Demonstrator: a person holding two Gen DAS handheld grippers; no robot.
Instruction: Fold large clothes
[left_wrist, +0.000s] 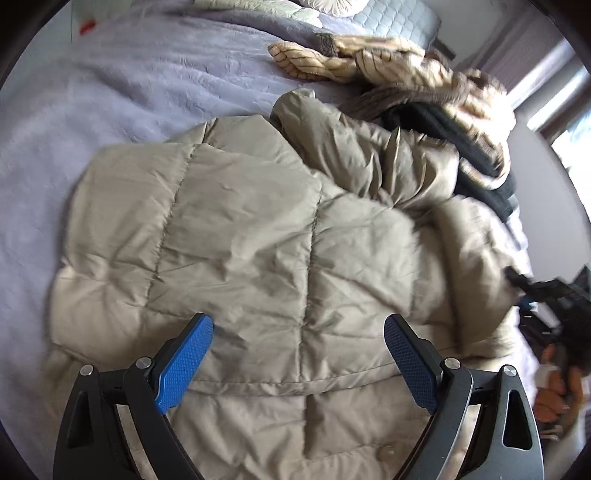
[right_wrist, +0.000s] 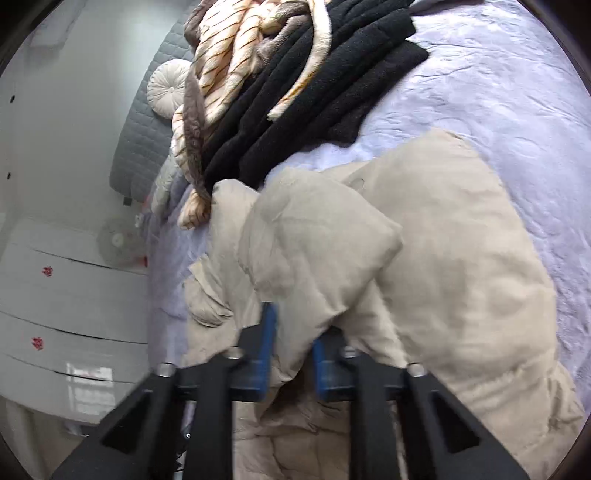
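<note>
A beige quilted puffer jacket (left_wrist: 258, 236) lies spread on a lavender bedspread (left_wrist: 110, 92). My left gripper (left_wrist: 298, 354) hovers just above the jacket's lower part, jaws wide open and empty. In the right wrist view my right gripper (right_wrist: 293, 350) is shut on a bunched fold of the same jacket (right_wrist: 321, 251), lifting it above the rest of the jacket (right_wrist: 461, 277). The right gripper (left_wrist: 546, 295) shows blurred at the right edge of the left wrist view.
A pile of cream striped and black clothes (left_wrist: 443, 96) lies on the bed beyond the jacket; it also shows in the right wrist view (right_wrist: 295, 81). A grey quilted headboard (right_wrist: 144, 136), a round white cushion (right_wrist: 168, 86) and white drawers (right_wrist: 74, 295) are at the left.
</note>
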